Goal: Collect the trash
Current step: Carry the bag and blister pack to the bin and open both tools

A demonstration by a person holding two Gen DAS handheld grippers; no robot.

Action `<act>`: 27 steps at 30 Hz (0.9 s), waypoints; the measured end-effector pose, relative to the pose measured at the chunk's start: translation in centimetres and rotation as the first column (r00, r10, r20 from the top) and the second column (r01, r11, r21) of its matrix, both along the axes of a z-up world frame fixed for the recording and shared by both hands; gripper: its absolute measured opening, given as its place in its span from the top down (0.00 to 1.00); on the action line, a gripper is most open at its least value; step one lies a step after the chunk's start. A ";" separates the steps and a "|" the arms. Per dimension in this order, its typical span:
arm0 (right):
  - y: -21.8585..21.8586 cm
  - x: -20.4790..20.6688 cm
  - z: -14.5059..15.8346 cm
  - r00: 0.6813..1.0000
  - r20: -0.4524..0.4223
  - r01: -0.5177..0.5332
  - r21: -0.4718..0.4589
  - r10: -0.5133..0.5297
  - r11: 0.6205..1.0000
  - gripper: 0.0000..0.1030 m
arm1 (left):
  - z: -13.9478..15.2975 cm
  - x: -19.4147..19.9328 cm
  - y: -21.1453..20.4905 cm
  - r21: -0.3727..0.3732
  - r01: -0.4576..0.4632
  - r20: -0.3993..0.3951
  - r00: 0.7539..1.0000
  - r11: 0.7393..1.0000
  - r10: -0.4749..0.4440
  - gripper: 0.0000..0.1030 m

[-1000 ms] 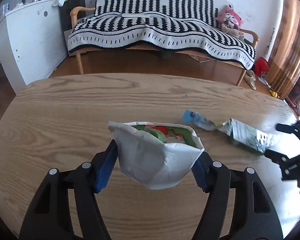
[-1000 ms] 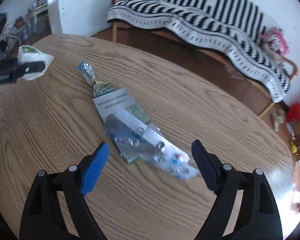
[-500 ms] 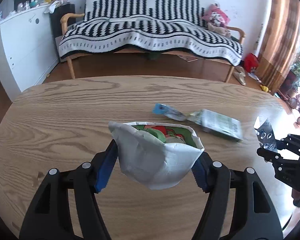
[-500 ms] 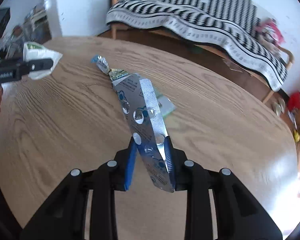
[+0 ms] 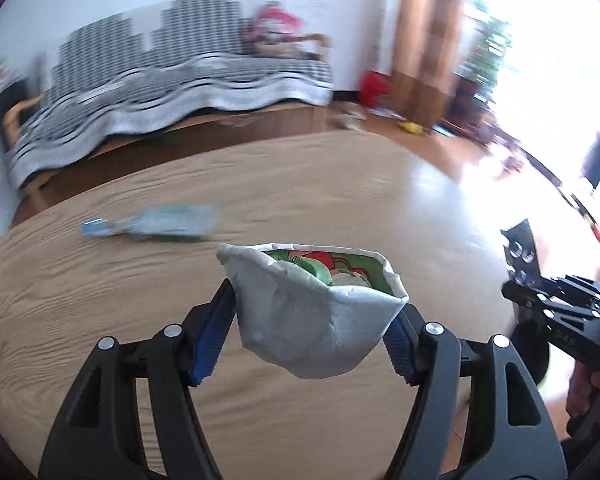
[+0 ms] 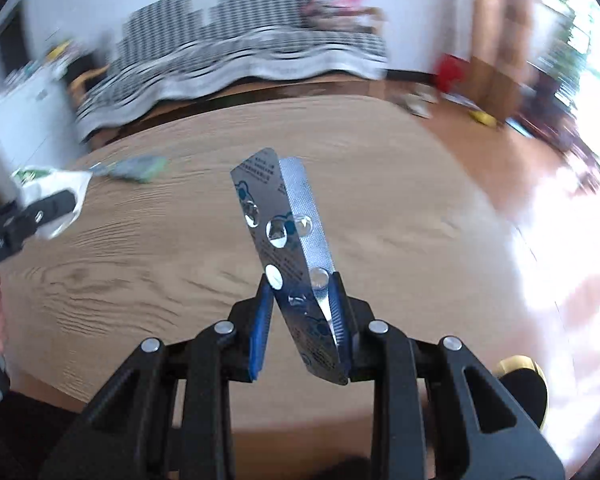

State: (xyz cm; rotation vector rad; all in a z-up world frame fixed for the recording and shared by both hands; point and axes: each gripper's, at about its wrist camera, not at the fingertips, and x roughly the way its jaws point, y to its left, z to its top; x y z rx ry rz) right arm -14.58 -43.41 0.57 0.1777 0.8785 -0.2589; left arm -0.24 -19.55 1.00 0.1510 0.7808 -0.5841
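My left gripper (image 5: 314, 322) is shut on a silver snack bag (image 5: 312, 320) with a green and red inside, held open-side up above the wooden table (image 5: 100, 300). My right gripper (image 6: 302, 304) is shut on a silver blister pack (image 6: 284, 236), which sticks up and away between the blue pads. In the left wrist view the right gripper (image 5: 516, 292) shows at the right edge with the blister pack (image 5: 522, 252). A green leaflet with a blue wrapper (image 5: 168, 224) lies blurred on the table's far left; it also shows as the leaflet (image 6: 138, 168) in the right wrist view.
A sofa (image 5: 172, 80) under a black-and-white striped blanket stands behind the table, with a white cabinet (image 6: 16, 120) to its left. Brown curtains (image 5: 424, 40) and a bright window are at the right. A black and gold round object (image 6: 524, 380) sits below the table's near right edge.
The right gripper closed on the blister pack and lifted it off the leaflet. Both grippers swung right with their loads; the leaflet now lies far left.
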 end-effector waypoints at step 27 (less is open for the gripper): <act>-26.8 -26.3 -10.9 0.749 -0.219 0.663 0.218 -0.626 0.716 0.72 | -12.7 -21.6 -34.2 -0.078 0.636 -0.193 0.746 0.768 -0.638 0.35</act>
